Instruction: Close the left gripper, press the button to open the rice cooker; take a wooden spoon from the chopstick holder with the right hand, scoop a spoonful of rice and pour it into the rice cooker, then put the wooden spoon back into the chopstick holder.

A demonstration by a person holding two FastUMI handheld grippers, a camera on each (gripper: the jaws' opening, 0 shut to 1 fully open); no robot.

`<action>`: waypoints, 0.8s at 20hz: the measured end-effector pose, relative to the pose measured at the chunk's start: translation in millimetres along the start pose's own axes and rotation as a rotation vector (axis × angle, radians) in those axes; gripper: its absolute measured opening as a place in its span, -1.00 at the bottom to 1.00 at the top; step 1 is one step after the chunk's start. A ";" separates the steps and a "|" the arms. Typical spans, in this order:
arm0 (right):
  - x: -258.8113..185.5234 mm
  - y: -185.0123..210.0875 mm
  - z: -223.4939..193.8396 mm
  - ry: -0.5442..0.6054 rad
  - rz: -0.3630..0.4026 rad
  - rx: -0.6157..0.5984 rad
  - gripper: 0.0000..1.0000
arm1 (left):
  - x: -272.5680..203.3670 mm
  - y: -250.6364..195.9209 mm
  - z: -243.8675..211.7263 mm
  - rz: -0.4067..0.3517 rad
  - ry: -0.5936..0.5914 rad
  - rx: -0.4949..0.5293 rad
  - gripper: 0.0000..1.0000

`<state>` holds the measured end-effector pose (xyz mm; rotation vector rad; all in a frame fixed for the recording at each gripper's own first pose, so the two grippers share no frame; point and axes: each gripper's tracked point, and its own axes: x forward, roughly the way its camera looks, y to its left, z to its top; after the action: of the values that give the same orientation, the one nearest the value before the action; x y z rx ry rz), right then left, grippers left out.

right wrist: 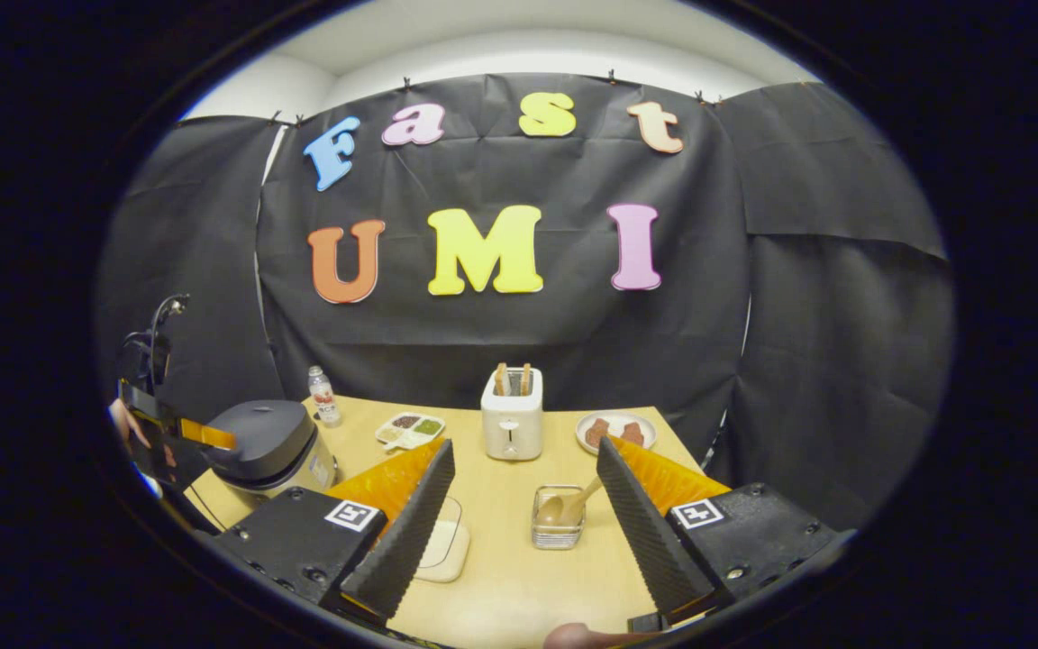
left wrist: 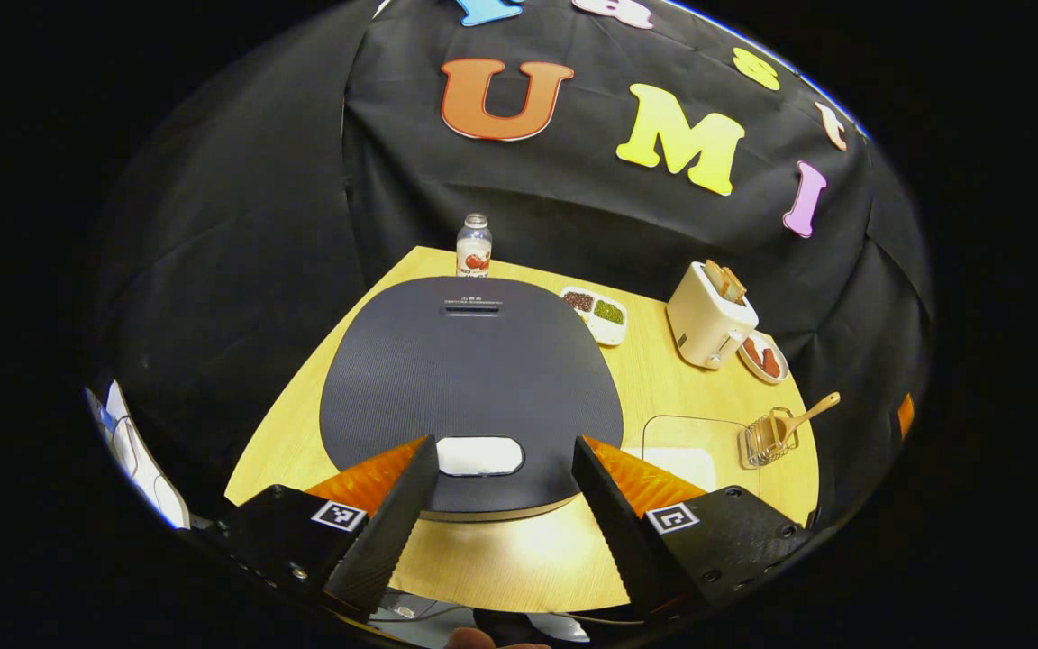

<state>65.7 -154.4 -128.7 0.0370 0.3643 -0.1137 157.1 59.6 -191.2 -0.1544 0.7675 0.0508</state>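
The dark grey rice cooker [left wrist: 469, 370] sits shut on the wooden table, its white button [left wrist: 479, 455] at the lid's near edge. My left gripper [left wrist: 503, 464] hangs open just above that edge, one finger on each side of the button. In the right gripper view the rice cooker [right wrist: 271, 446] stands at the far left with the left gripper [right wrist: 172, 437] over it. A wire chopstick holder [right wrist: 559, 520] with the wooden spoon [right wrist: 569, 507] leaning in it stands between the fingers of my open right gripper [right wrist: 525, 496], farther off. The clear rice container [right wrist: 443, 545] lies left of it.
A white toaster [right wrist: 512, 417] with toast stands mid-table, a plate of brown pieces [right wrist: 616, 430] to its right. A divided bean tray [right wrist: 409, 430] and a small bottle [right wrist: 323, 397] sit near the back. From the left gripper view, the holder [left wrist: 767, 439] and container [left wrist: 686, 446] lie to the right.
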 end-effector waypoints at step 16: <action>-24.6 57.5 -0.9 -0.005 0.018 0.020 1.00 | -5.8 -3.4 -16.4 -0.023 -0.132 0.061 0.94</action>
<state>49.3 -94.7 -119.8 0.0593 0.3574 -0.0997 142.0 53.7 -198.4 -0.1011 0.6344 0.0154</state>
